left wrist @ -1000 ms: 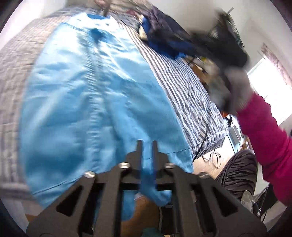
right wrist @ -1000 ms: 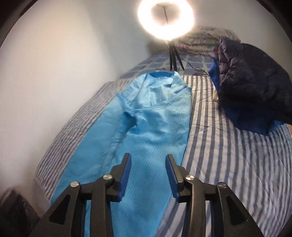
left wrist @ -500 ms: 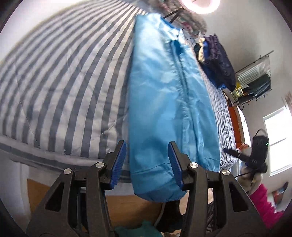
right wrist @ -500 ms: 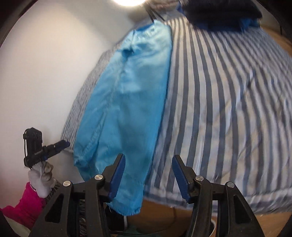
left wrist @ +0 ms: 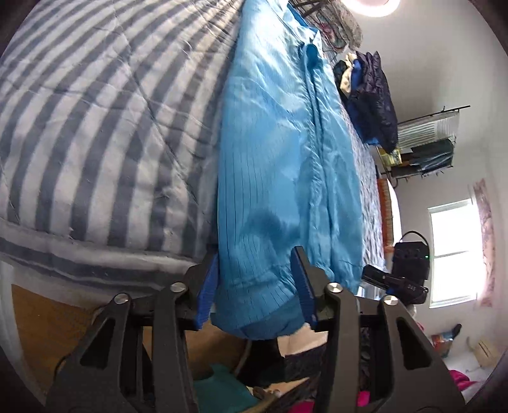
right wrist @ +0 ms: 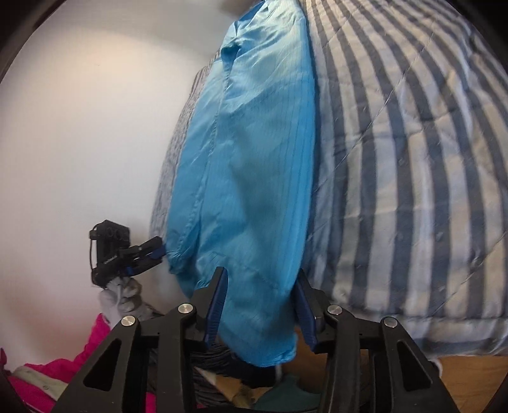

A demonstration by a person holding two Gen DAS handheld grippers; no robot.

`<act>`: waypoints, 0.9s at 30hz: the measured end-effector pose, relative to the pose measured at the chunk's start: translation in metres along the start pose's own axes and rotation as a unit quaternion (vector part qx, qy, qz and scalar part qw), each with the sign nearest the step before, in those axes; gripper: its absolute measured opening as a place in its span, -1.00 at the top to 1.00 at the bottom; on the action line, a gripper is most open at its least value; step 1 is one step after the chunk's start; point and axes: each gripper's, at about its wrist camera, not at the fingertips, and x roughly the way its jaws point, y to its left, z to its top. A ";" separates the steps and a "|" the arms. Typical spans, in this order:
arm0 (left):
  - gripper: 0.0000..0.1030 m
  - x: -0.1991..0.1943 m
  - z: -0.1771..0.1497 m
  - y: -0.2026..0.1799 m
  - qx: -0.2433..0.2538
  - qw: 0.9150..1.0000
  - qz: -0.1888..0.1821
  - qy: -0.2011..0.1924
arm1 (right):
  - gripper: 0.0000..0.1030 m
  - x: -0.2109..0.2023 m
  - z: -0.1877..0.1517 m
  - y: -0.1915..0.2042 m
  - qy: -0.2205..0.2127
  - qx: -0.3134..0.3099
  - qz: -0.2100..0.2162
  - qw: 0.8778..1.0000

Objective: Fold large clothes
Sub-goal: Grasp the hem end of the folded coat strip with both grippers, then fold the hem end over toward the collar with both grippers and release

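Blue garment (left wrist: 279,152) lies lengthwise along striped bed (left wrist: 95,127), hem overhanging near edge. Left gripper (left wrist: 255,286) and right gripper (right wrist: 260,305) angled downward, fingers closing around hem corners, not yet pinching.

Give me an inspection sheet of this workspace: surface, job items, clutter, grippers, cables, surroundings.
Surface: striped quilt covering the bed.
Job's things: blue garment laid lengthwise on the quilt, its near end hanging over the bed's edge.
Clutter: dark jacket pile at the far side of the bed; teal cloth on the floor below.
Grippers: left gripper and right gripper each straddle the garment's hanging end; the jaws have just been closing, with fabric between them but not visibly pinched.
Cables: cable loop on the right gripper's body.
Surroundings: white wall, window, clothes rack, ring light, wooden floor.
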 end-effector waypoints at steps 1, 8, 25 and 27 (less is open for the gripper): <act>0.16 -0.001 -0.001 0.000 -0.001 1.000 -0.006 0.002 | 0.14 0.001 -0.002 0.001 0.002 -0.002 0.006 1.000; 0.21 0.008 -0.005 -0.006 0.016 1.000 0.011 0.014 | 0.35 0.019 0.008 0.006 0.020 -0.015 -0.004 1.000; 0.99 -0.023 0.011 -0.053 0.024 0.998 -0.049 -0.020 | 0.99 -0.003 0.035 0.036 -0.016 0.007 0.062 0.998; 0.99 -0.026 0.020 -0.062 0.029 0.998 -0.054 -0.028 | 0.99 -0.004 0.042 0.041 -0.025 0.009 0.070 0.997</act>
